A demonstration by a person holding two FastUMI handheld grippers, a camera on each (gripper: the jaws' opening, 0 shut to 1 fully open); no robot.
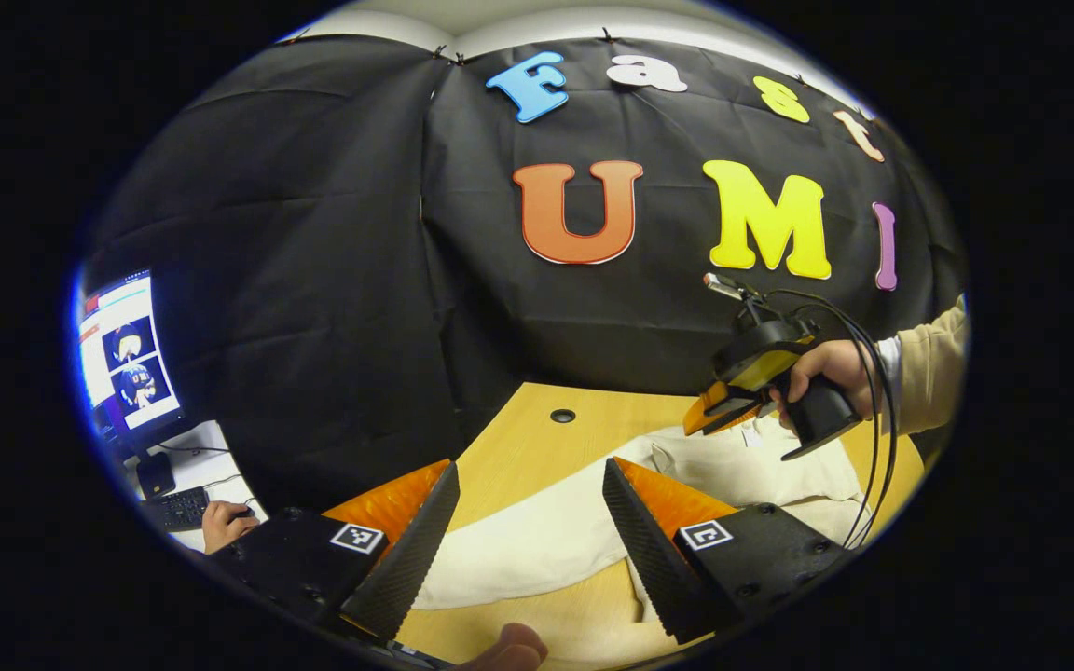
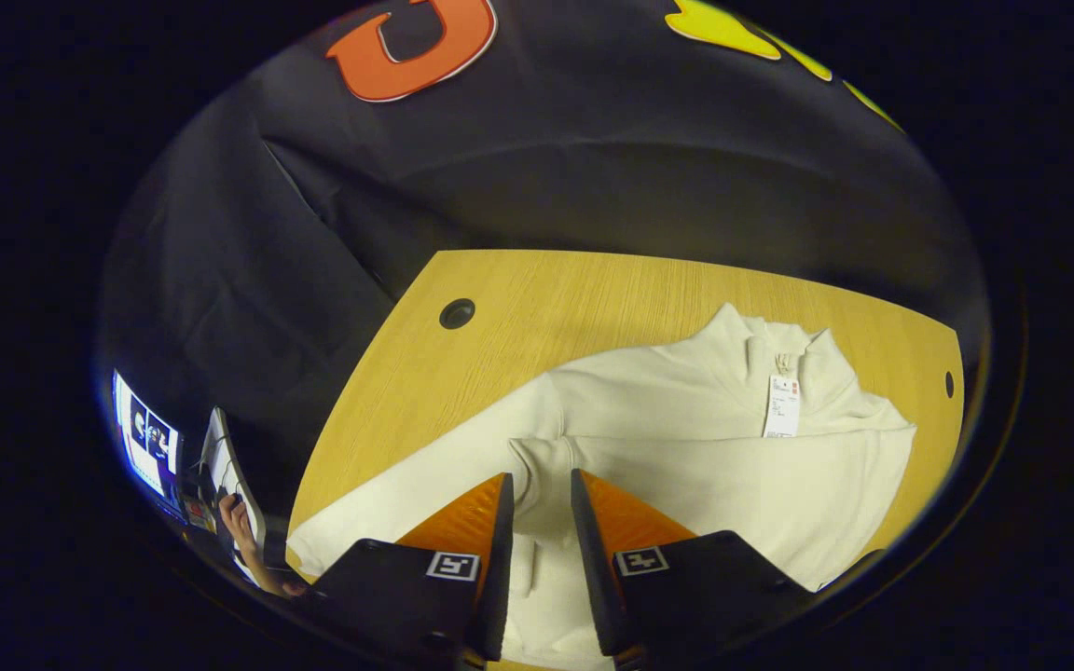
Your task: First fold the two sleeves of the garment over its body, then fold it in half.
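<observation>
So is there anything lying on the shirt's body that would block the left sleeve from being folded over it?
Nothing visible does. The garment lies flat on the table; one sleeve is already across the body, and the other sleeve stretches out sideways. A paper tag sits at the collar.

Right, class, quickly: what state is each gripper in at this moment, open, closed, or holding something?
Left gripper: open, holding nothing, above the cream garment.
Right gripper: fingers close together over the garment, with a narrow gap; whether it grips cannot be told.

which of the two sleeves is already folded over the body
The sleeve lying across the chest below the collar, by the right gripper. The other sleeve still stretches out over the table.
</observation>
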